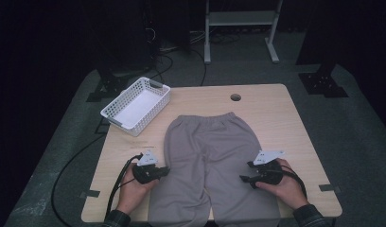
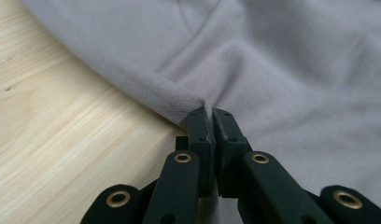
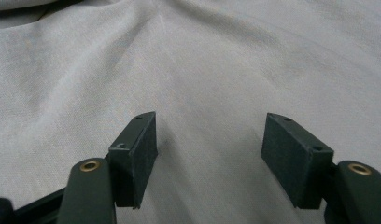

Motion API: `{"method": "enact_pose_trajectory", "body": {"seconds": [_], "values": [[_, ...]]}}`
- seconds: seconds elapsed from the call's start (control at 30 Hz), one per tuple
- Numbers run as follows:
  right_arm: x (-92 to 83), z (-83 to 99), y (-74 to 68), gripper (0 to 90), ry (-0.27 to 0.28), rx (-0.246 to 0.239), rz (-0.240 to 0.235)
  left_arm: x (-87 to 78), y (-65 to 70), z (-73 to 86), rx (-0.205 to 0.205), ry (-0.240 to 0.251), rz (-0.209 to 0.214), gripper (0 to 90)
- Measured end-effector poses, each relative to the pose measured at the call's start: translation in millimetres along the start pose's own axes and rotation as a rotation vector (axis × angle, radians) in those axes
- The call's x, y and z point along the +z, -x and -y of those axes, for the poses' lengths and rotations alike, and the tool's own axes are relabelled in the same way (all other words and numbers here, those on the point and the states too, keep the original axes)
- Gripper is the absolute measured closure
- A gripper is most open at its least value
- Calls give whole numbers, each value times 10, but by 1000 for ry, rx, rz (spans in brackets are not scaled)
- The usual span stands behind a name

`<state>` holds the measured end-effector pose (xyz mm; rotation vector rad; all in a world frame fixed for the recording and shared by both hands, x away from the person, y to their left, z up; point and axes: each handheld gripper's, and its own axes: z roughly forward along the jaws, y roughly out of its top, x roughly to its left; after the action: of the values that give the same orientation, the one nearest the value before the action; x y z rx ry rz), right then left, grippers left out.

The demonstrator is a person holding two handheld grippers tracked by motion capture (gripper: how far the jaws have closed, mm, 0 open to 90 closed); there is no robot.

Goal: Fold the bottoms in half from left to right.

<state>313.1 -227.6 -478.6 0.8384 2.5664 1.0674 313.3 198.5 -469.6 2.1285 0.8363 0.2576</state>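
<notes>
A pair of grey sweatpants [image 1: 207,156] lies flat on the wooden table [image 1: 285,123], waistband away from me and legs toward the front edge. My left gripper [image 1: 165,171] sits at the outer edge of the left leg. In the left gripper view its jaws [image 2: 212,113] are pressed together on a pinched fold of the grey cloth [image 2: 282,70], right where it meets the wood [image 2: 53,140]. My right gripper [image 1: 244,171] rests over the right leg. The right gripper view has its jaws [image 3: 209,135] standing wide apart just above the fabric [image 3: 202,60], gripping nothing.
A white plastic basket [image 1: 135,105] stands at the table's back left corner. A round cable hole [image 1: 235,97] is near the back edge. Black cables trail off the left side onto the floor. A white metal stand [image 1: 241,28] is behind the table.
</notes>
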Motion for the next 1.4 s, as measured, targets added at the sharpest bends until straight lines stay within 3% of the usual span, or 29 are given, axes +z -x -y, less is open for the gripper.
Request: {"method": "enact_pose_trajectory", "body": {"seconds": [0.2, 0.5, 0.7, 0.87, 1.4], "values": [[1, 4, -1, 344, 3, 0, -1, -82, 56, -125, -10, 86, 61, 869], [-1, 8, -4, 344, 3, 4, 0, -66, 146, -298, 7, 152, 134, 866], [0, 8, -7, 343, 3, 5, 3, 9, 199, -397, 8, 178, 177, 862], [0, 11, -7, 343, 5, 5, 3, 36, 217, -487, 15, 207, 188, 866], [-1, 14, -11, 342, 7, 10, 5, 200, 338, -784, 48, 242, 271, 866]]}}
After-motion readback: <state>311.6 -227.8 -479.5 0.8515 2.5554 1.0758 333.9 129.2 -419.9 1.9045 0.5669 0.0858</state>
